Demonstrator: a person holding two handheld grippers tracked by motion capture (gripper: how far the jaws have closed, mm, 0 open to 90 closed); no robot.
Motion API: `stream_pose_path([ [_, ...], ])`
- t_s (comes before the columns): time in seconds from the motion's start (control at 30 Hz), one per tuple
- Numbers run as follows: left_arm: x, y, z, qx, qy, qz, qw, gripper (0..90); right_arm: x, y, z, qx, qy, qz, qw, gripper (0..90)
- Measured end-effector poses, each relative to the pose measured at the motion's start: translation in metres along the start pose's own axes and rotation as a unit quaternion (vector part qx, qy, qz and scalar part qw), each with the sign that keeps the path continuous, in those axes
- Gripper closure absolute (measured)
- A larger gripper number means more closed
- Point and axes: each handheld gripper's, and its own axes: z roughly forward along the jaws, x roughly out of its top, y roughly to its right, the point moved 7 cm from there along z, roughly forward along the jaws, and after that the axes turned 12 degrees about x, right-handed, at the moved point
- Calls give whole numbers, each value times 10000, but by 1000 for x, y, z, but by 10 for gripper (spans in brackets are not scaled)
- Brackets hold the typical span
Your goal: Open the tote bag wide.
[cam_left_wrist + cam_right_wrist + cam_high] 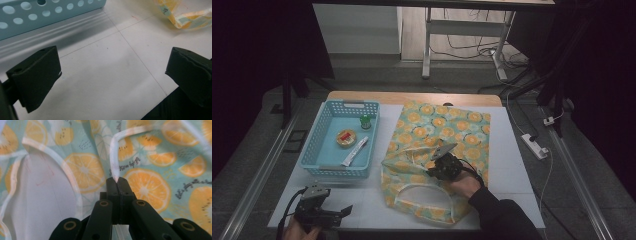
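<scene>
The white table (pixel 512 165) carries two large items: a fruit-print fabric bag (pixel 447 130) over its centre and right, and a light blue perforated basket (pixel 314 150) at about 9 o'clock from the bag. The basket holds a small green-capped bottle (pixel 365 121), a round flat tin (pixel 346 138) and a white tube (pixel 355 151). The bag lies flat with its mouth toward the person, at 6 o'clock; one white handle (pixel 424 192) loops across the near edge. The right gripper (pixel 116 179) sits on the lower middle of the bag, and its jaws are closed together on a white handle strap (pixel 113 157); in the right gripper view the strap runs out from the jaw tips toward 12 o'clock and curves away across the print. The hold is narrow, at the very tips of the jaws. Risk, as a judgement: a pull made too quickly or at a steep angle could draw the thin strap out of the tips, and a pull on one strap alone could drag the whole bag across the smooth table instead of opening its mouth. The loose fabric could also bunch under the gripper body. The left gripper (pixel 112 72) hovers over bare table at the near left corner, at 6 o'clock from the basket, jaws spread wide with nothing between them; it is well apart from the bag, so it offers no hold-down.
</scene>
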Motion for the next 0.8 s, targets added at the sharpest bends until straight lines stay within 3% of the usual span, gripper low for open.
stream_pose_path([
  [0.43,0,0,1,-6,-3,-7,10000,0,14,4,-23,-27,480,84,9988,900],
  [0.8,0,-1,1,-21,-17,-14,10000,0,32,8,-49,-168,895,34,9958,900],
])
